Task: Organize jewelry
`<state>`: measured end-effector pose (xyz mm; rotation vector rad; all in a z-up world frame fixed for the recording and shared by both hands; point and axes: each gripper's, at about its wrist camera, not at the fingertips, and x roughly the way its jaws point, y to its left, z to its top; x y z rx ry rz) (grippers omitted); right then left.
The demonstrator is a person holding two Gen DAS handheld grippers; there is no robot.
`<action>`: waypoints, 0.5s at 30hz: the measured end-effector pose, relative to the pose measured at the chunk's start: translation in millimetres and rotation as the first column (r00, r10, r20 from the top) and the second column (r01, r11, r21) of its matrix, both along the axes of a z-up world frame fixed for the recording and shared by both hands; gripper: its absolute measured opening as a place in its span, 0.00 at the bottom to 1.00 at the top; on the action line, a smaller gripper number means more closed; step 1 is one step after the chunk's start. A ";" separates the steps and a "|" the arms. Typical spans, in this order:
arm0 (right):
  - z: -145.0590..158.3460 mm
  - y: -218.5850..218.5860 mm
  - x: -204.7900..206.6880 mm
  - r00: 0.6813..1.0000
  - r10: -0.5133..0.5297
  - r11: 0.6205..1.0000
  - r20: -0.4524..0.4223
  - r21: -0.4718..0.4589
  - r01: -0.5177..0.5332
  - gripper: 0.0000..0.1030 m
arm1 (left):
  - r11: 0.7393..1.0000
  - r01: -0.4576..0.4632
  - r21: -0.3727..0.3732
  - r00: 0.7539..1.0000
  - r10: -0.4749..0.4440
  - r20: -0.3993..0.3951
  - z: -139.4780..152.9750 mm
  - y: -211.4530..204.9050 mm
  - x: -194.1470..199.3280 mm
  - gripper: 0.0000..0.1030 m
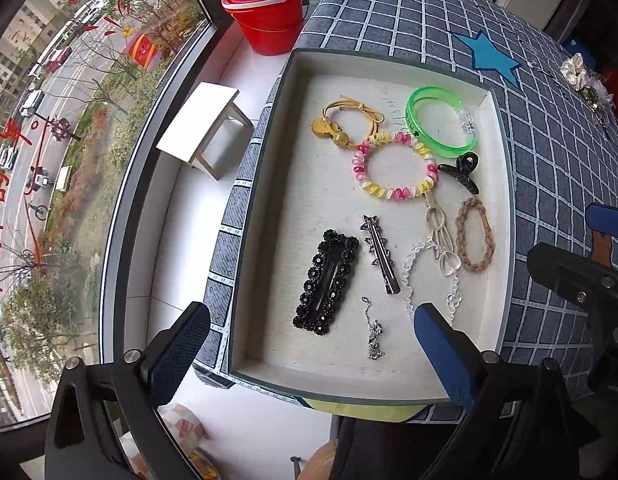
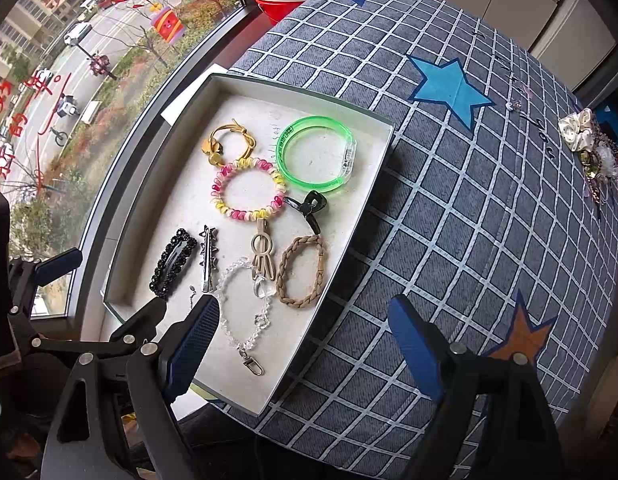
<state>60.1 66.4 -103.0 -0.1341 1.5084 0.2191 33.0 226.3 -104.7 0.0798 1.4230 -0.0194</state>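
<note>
A shallow white tray (image 1: 505,184) (image 2: 373,168) on the checked table holds several pieces: a green bangle (image 1: 441,122) (image 2: 315,154), a pink and yellow coil band (image 1: 393,166) (image 2: 247,190), a yellow hair tie (image 1: 345,122), a black claw clip (image 1: 461,172), a braided tan band (image 1: 475,234) (image 2: 301,270), a black beaded clip (image 1: 327,280) (image 2: 173,262), a spiked silver clip (image 1: 381,254), a clear bead bracelet (image 2: 245,304) and a small silver chain (image 1: 373,332). My left gripper (image 1: 309,344) is open and empty above the tray's near edge. My right gripper (image 2: 301,340) is open and empty over the tray's near right corner.
More jewelry and a cream fabric scrunchie (image 2: 581,132) (image 1: 575,72) lie at the table's far right edge. A red bucket (image 1: 267,20) with a plastic bowl stands beyond the tray. A small white stool (image 1: 205,128) sits on the window ledge to the left.
</note>
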 end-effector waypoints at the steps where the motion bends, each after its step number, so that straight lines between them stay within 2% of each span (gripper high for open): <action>1: 0.0 0.0 0.0 1.000 0.000 1.000 0.000 0.000 0.000 0.85 | 1.000 -0.001 0.001 1.000 0.001 -0.002 -0.4 0.1 0.1 1.00; 15: -2.0 3.1 3.5 1.000 0.016 1.000 -0.003 0.009 -0.016 0.85 | 1.000 -0.008 -0.001 1.000 0.008 -0.024 -4.4 0.8 2.1 1.00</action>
